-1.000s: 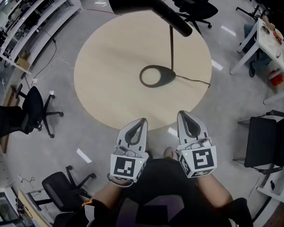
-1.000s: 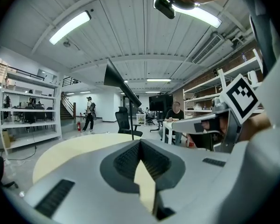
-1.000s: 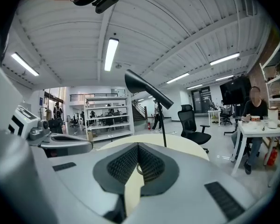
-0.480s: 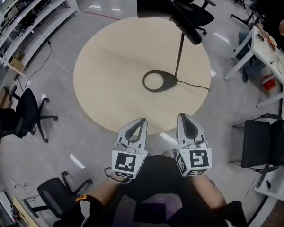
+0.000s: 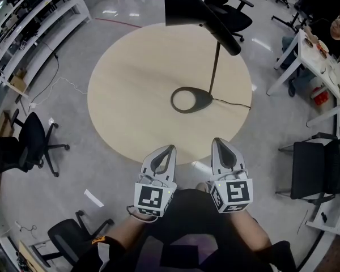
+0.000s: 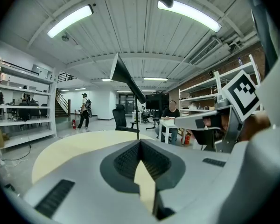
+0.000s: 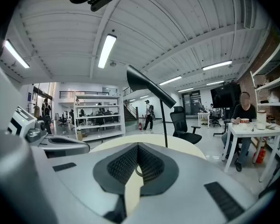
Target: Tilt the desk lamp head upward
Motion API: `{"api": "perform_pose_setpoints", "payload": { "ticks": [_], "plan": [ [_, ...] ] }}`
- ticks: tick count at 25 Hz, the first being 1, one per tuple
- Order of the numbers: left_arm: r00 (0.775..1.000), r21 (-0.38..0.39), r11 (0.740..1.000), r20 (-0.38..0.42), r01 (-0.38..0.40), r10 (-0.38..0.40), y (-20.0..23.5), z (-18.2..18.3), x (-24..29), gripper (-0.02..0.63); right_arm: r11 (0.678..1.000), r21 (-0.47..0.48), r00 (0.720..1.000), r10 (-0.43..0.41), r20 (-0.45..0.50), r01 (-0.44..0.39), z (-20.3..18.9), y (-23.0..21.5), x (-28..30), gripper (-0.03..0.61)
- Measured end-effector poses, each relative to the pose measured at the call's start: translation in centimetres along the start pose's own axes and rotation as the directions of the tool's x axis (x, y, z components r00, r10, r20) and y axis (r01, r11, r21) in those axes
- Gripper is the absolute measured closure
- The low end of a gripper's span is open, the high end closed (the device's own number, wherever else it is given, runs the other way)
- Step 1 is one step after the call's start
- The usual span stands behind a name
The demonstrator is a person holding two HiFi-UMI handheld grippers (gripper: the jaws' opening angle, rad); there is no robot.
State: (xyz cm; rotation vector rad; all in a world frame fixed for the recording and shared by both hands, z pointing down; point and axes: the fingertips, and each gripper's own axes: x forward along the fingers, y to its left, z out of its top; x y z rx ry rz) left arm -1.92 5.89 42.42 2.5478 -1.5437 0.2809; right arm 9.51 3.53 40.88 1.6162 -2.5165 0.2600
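Note:
A black desk lamp stands on the round beige table (image 5: 130, 95). Its oval ring base (image 5: 190, 100) carries a thin pole (image 5: 216, 67), and the long cone head (image 5: 192, 7) slopes down toward the right. Both grippers hover side by side at the table's near edge, well short of the lamp. My left gripper (image 5: 171, 148) is shut with nothing between its jaws, and so is my right gripper (image 5: 217, 141). The left gripper view shows the lamp head (image 6: 123, 76) beyond the closed jaw tips (image 6: 140, 142). In the right gripper view the lamp head (image 7: 147, 87) rises above the tips (image 7: 137, 145).
The lamp's cable (image 5: 235, 102) runs from the base to the table's right edge. Office chairs (image 5: 28, 146) (image 5: 314, 169) stand around the table. A white desk (image 5: 323, 50) with a seated person is at right, and shelving (image 5: 22, 21) lines the left.
The view and both grippers have shifted a little toward the table. The lamp keeps the same pose, and both grippers stay shut.

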Motion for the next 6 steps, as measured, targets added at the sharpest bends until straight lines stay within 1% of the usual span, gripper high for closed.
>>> {"api": "perform_pose_setpoints", "payload": {
  "ticks": [6],
  "plan": [
    [1.000,0.002,1.000,-0.007,-0.004,0.004,0.57,-0.18,0.33,0.566,1.000,0.001,1.000,-0.006,-0.004,0.006,-0.05,-0.44,0.47,0.569]
  ]
}}
